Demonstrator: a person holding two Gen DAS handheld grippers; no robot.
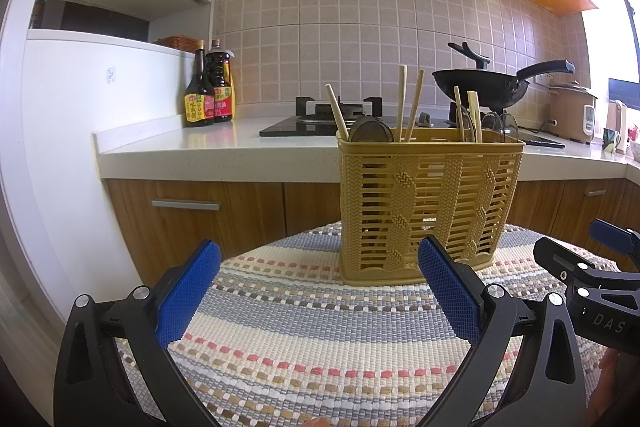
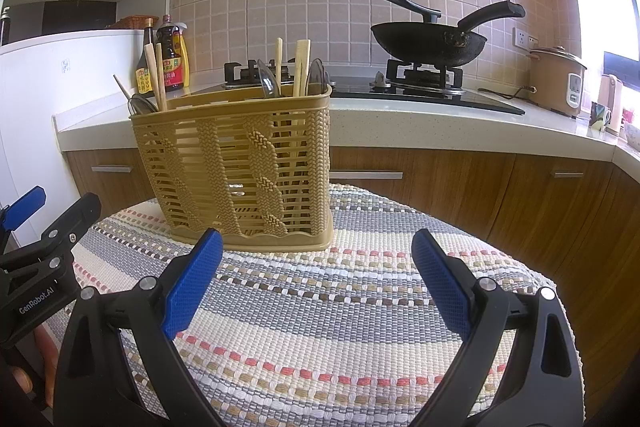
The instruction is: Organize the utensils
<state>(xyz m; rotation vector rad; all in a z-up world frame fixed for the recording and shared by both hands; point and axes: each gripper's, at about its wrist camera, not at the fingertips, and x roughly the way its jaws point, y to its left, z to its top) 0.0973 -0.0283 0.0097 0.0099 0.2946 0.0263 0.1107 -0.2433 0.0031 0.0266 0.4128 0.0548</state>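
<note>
A tan woven-look plastic utensil basket (image 1: 428, 199) stands upright on a striped woven mat (image 1: 320, 339). It holds several wooden chopsticks (image 1: 401, 103) and dark translucent spoons (image 1: 370, 131). My left gripper (image 1: 320, 287) is open and empty, just in front of the basket. In the right wrist view the basket (image 2: 240, 171) stands ahead and to the left on the mat (image 2: 320, 327), with chopsticks (image 2: 302, 67) and spoons (image 2: 268, 79) sticking up. My right gripper (image 2: 316, 283) is open and empty. Each gripper shows at the edge of the other's view.
Behind the mat runs a white counter (image 1: 200, 151) with wooden cabinets below. On it are sauce bottles (image 1: 208, 91), a gas hob with a black wok (image 2: 432, 43), and a rice cooker (image 2: 556, 83). A white wall (image 1: 60, 147) stands to the left.
</note>
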